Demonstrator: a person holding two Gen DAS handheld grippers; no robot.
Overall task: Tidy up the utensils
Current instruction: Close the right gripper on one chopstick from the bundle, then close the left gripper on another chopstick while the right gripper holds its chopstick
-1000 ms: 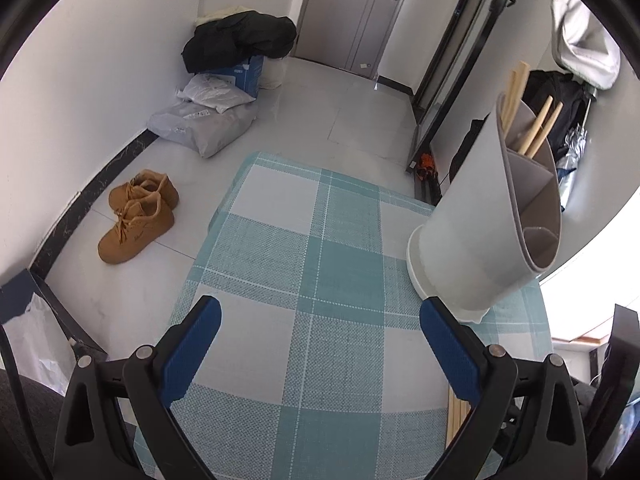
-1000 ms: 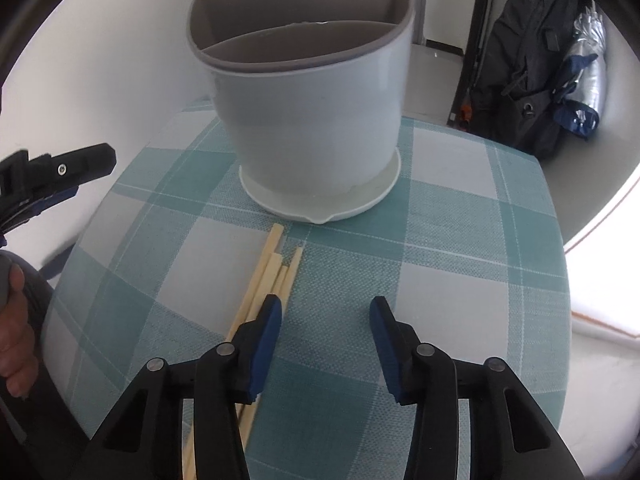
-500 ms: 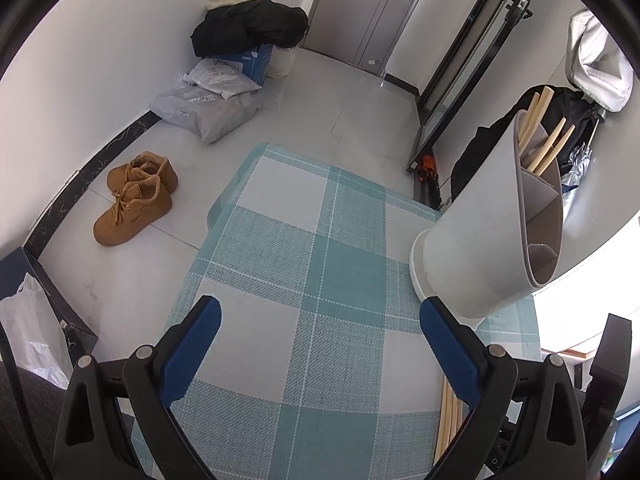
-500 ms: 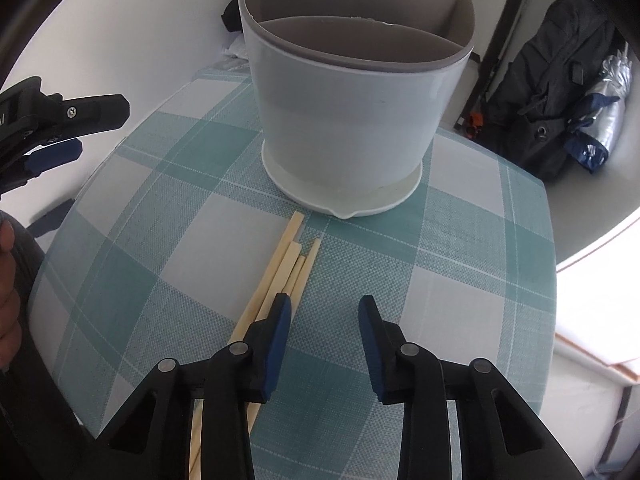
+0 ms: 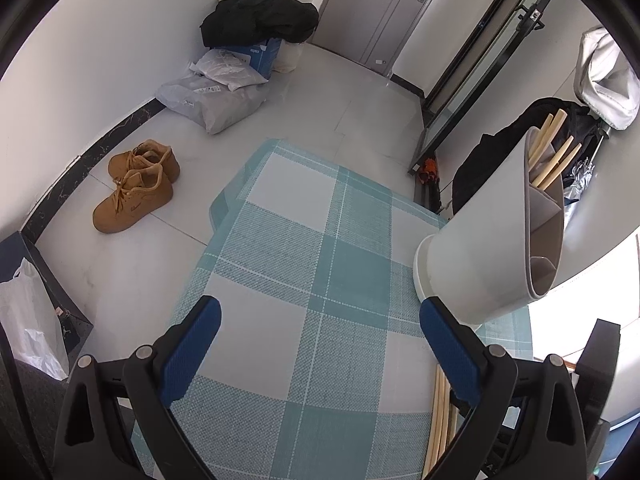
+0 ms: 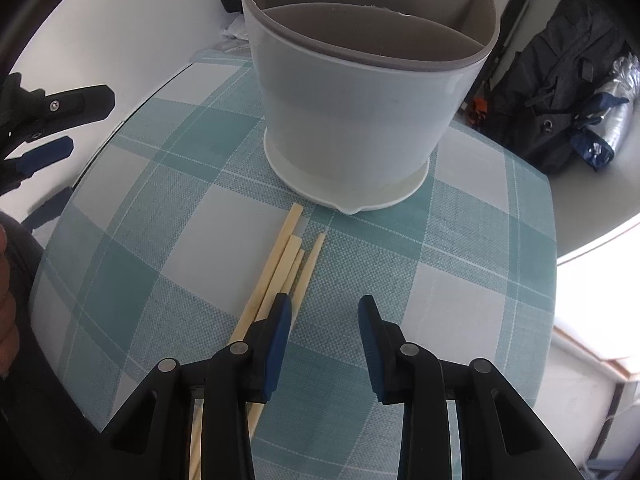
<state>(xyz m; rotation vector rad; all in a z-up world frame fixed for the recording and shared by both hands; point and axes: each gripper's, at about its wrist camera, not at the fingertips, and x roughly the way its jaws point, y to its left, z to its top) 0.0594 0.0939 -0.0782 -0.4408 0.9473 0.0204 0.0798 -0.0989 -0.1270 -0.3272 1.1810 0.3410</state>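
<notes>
Beside chopsticks (image 6: 280,268), right hand-held gripper (image 6: 322,312) gapes.

Take the white plastic utensil holder with the grey divided insert (image 6: 360,92) as your landmark. It is the one tall obstacle on the teal-and-white checked tablecloth (image 6: 460,280). Directly in front of its base, pale wooden chopsticks (image 6: 288,256) lie flat in a bundle, their tips just short of the base. To the holder's right you have bare cloth. To its left you have a broad open stretch of cloth (image 5: 300,240).
</notes>
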